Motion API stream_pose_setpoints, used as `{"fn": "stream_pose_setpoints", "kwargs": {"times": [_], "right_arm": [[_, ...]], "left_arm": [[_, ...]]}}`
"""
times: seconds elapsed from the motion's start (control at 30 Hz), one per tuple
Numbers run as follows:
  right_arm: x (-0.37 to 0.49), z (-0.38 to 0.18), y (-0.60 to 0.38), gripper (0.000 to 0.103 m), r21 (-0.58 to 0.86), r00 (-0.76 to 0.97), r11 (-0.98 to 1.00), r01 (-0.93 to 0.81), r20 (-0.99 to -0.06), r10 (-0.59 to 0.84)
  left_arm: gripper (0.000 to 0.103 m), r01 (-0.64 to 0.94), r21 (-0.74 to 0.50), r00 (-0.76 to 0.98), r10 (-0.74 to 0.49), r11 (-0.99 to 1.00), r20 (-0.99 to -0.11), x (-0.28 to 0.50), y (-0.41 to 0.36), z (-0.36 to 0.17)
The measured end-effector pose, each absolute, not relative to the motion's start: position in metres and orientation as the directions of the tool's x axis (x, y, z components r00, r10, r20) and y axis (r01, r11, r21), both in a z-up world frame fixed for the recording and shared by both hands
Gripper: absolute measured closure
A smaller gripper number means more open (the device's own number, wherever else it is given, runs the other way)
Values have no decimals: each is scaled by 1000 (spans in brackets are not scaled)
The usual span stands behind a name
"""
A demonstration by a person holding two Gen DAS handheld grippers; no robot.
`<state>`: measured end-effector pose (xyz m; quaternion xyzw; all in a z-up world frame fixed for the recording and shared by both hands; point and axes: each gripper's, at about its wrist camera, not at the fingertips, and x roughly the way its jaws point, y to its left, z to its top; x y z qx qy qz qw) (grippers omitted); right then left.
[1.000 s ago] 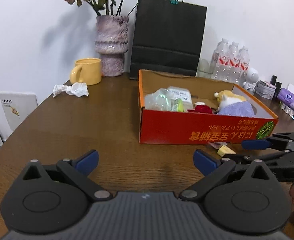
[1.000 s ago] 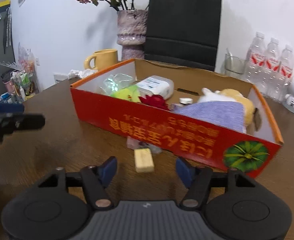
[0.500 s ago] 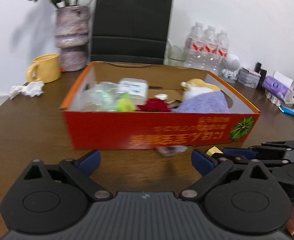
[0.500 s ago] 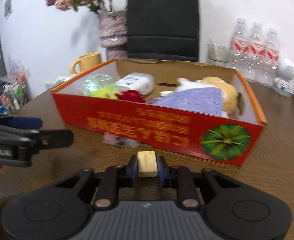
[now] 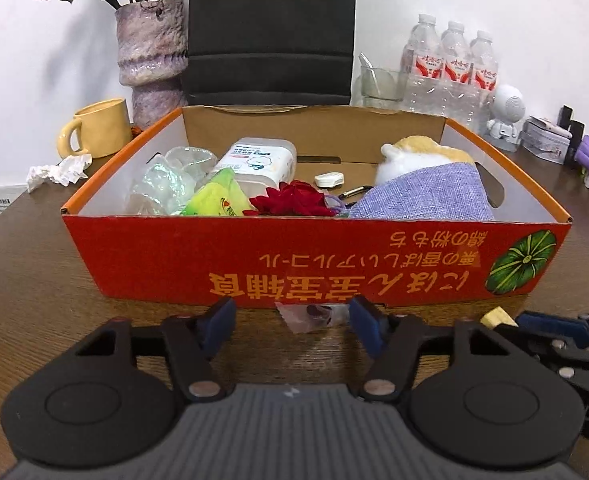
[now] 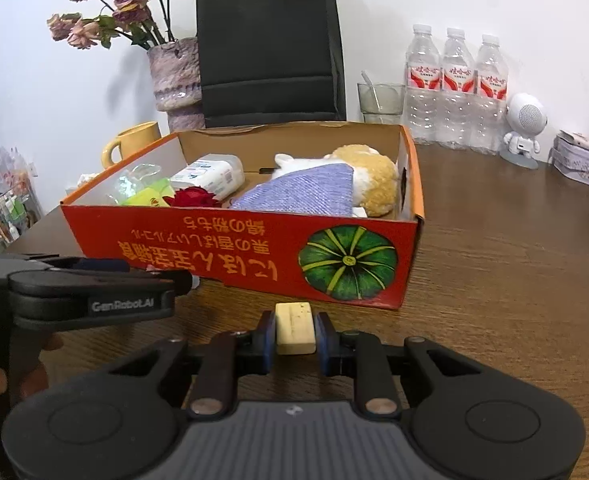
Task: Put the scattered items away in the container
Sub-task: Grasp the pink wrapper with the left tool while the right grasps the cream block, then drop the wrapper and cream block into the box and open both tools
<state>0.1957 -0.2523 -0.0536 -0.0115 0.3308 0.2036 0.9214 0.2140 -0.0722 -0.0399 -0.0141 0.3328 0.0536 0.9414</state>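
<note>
two grippers: both low over the wooden table (image 6: 514, 248), in front of the red box (image 5: 314, 256).
right gripper (image 6: 294, 334): one second ago its fingers stood apart around the cream block (image 6: 294, 328); now they are clenched on it, block upright between the blue pads.
meaning of the change: the block is secured, so the next step is judged to be a lift over the near wall of the box and a release inside.
left gripper (image 5: 292, 316): released, fingers wide apart; earlier it faced bare table left of the box, now it is squared up to the box front with the clear wrapper (image 5: 308, 316) lying between its fingertips.
wrapper: flat on the table, touching or just beside the foot of the box; thin and crinkled, likely to slip unless pinched low.
block position: outside the box, near its pumpkin-printed corner, just above the table.
box contents, left part: crumpled clear plastic (image 5: 166, 188), green packet (image 5: 218, 198), white wipes tub (image 5: 260, 162).
box contents, middle: red rose (image 5: 292, 202), small white item (image 5: 328, 179).
box contents, right part: plush toy (image 5: 418, 156) under a lilac cloth (image 5: 426, 196).
outside the box: crumpled tissue (image 5: 60, 170) beside the yellow mug (image 5: 98, 128), not yet collected.
progress: most items are in; block, wrapper and perhaps tissue remain.
</note>
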Motion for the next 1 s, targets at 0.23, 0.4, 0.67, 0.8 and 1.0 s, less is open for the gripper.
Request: {"fn": "stream_pose_setpoints", "kwargs": {"times": [0.23, 0.4, 0.67, 0.8, 1.0], "right_arm": [[190, -54, -250, 83, 108, 698, 915, -388, -614, 368], [189, -52, -254, 83, 120, 703, 918, -378, -608, 369], [179, -47, -254, 83, 128, 709, 913, -387, -591, 384], [163, -26, -252, 83, 124, 735, 902, -413, -540, 411], [177, 30, -235, 83, 99, 758, 890, -446, -487, 434]], "left_arm": [[83, -73, -16, 771, 46, 997, -635, 206, -73, -40], [84, -64, -47, 787, 21, 997, -617, 186, -59, -34], [84, -23, -62, 837, -15, 998, -547, 139, -36, -7], [84, 14, -49, 874, -36, 999, -484, 129, -24, 23], [84, 49, -17, 918, -52, 999, -393, 162, -6, 87]]}}
